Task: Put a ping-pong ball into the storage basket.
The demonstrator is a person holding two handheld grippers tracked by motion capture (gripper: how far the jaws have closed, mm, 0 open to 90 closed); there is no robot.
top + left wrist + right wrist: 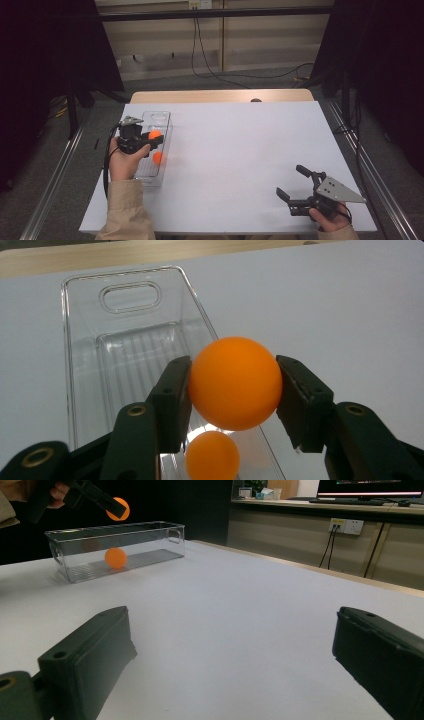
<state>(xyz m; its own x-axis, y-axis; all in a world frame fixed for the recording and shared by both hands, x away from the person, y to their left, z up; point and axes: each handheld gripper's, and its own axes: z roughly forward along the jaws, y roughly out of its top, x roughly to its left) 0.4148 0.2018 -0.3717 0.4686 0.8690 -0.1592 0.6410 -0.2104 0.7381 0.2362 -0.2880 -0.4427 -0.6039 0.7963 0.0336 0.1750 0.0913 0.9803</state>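
Directly above the clear rectangular plastic bin [85, 365], w/ a 2nd orange ball [212, 456] lying inside, the left gripper [234, 390] pinched a round orange ping-pong ball [235, 382]; right gripper [295, 186] sat spread, well apart on the desk [240, 150].

The second orange ball [212, 457] beneath the held ball [235, 383] is cut off by the left gripper view's bottom edge, as is the clear bin's [80, 370] near end.
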